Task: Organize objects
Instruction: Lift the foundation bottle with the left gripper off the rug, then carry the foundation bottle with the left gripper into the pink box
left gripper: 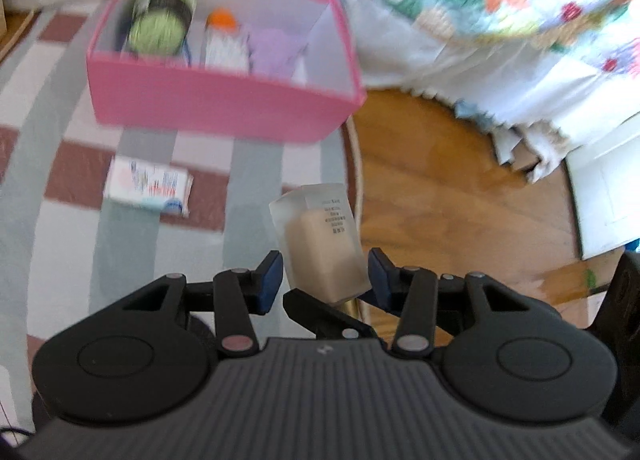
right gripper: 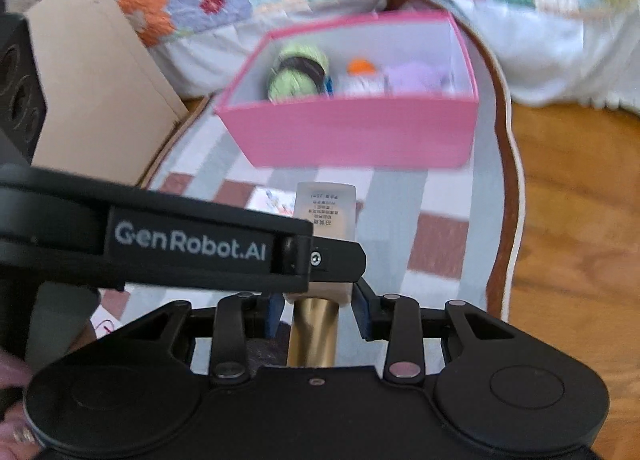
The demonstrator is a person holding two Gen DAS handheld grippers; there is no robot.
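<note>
Both grippers carry 1 frosted square bottle of beige liquid above the checked rug, short of the pink cardboard box. Left gripper clamps its body; right gripper is clamped at the bottle's gold-capped end. We judge the step as the carry to the box: keep both hands level together, aim for the bare right end beside the lilac item, and lower the bottle before releasing.

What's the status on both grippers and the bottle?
Left gripper and right gripper both shut on frosted bottle. Bottle airborne, short of pink box. Tissue pack on rug, path clear.
</note>
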